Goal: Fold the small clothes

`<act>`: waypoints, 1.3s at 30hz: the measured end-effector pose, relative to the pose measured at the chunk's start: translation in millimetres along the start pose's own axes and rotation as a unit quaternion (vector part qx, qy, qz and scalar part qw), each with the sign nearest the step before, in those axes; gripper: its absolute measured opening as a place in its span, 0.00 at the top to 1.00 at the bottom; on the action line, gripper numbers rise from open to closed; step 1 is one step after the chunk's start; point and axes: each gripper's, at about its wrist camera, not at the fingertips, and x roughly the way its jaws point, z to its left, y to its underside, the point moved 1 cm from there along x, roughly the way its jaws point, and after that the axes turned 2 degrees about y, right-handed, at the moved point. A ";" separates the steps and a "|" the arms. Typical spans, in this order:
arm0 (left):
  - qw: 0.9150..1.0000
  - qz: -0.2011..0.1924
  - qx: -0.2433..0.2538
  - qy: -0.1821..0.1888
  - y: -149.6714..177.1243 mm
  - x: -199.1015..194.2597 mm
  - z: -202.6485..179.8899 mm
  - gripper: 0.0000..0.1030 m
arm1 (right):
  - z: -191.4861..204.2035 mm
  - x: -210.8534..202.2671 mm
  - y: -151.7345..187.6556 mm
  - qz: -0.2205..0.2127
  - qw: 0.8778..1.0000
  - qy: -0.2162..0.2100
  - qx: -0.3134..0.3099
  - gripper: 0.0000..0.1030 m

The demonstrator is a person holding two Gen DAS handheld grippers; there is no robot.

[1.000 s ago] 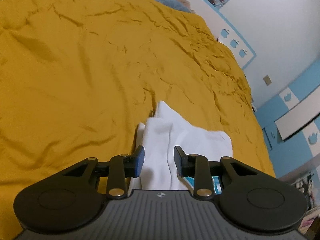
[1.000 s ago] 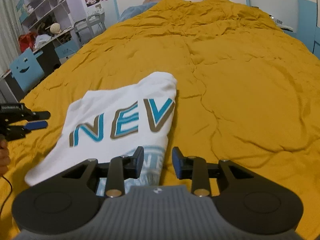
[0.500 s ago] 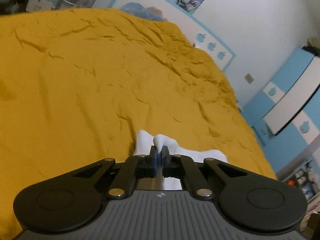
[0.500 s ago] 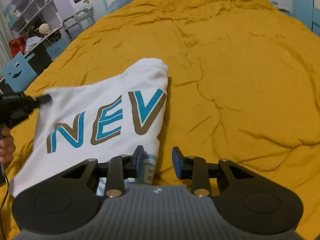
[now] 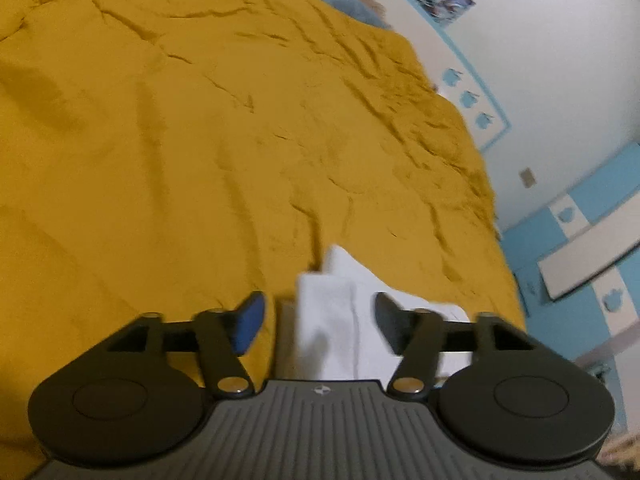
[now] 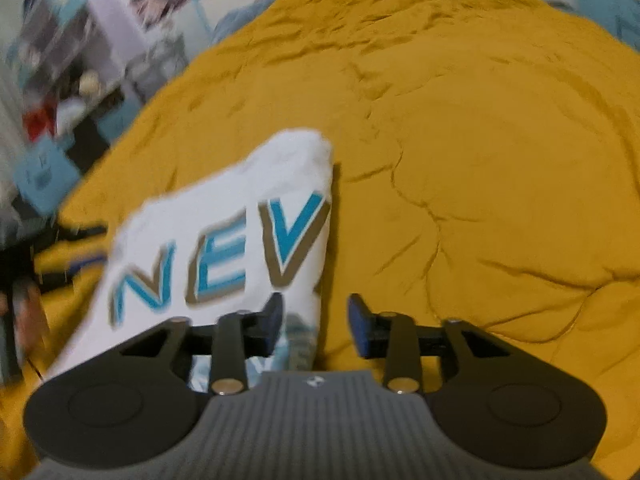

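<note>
A white T-shirt (image 6: 224, 232) with blue and brown letters lies folded on the yellow bedcover (image 6: 480, 160). My right gripper (image 6: 316, 324) hovers over its near right edge. Its jaws are opening, the shirt's edge lies between them, and the pads do not press on it. In the left wrist view the same shirt (image 5: 340, 312) shows as plain white folds. My left gripper (image 5: 318, 320) is opening around a raised fold without touching it. In the right wrist view the left gripper (image 6: 76, 240) is a dark blur at the shirt's left side.
The yellow bedcover (image 5: 200, 140) stretches far ahead, creased all over. A blue pillow (image 5: 344, 0) lies at the headboard. Shelves and a desk (image 6: 60, 92) stand beyond the bed's left side. A hand (image 6: 24, 312) shows at the left edge. Blue and white wall panels (image 5: 580, 248) are on the right.
The left gripper pinched a fold of the shirt shut half a second ago and has since let it go. The right gripper has sunk towards the shirt, rolled, and its jaws have widened.
</note>
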 end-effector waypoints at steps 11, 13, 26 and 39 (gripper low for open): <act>0.994 0.095 -0.039 0.027 13.1 37.6 26.5 0.23 | -41.2 47.0 -16.9 0.064 0.982 -0.096 0.151 0.50; 0.992 0.106 -0.045 0.044 7.5 49.0 29.8 0.24 | -43.7 56.6 -20.7 0.069 0.978 -0.107 0.164 0.49; 0.990 0.111 -0.063 0.053 2.4 81.1 26.0 0.68 | -34.8 119.9 -49.3 0.077 0.966 -0.139 0.206 0.67; 0.996 -0.030 0.072 0.031 24.6 -10.0 -73.1 0.78 | 20.3 32.4 -69.6 -0.016 0.985 -0.146 0.085 0.91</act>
